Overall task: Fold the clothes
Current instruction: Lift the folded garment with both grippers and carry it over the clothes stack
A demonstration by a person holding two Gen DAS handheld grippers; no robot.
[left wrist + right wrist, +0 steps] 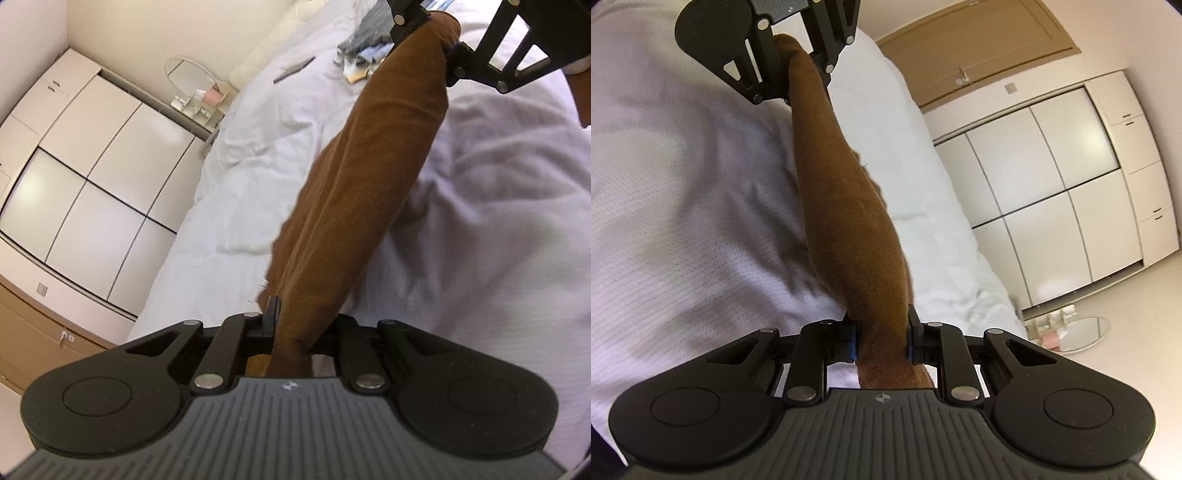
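The cloth (369,177) stretches over the bed (498,221) from the left gripper (291,325) at 6 o'clock to the right gripper (436,37) at 1 o'clock. A clothes pile (365,40) lies on the bed at 12; the wardrobe (85,177) stands at 9.

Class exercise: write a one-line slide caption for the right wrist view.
Right gripper and left gripper stretch a brown garment above the white bed.

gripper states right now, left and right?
Left gripper: shut on one end of the brown garment.
Right gripper: shut on the other end of it.
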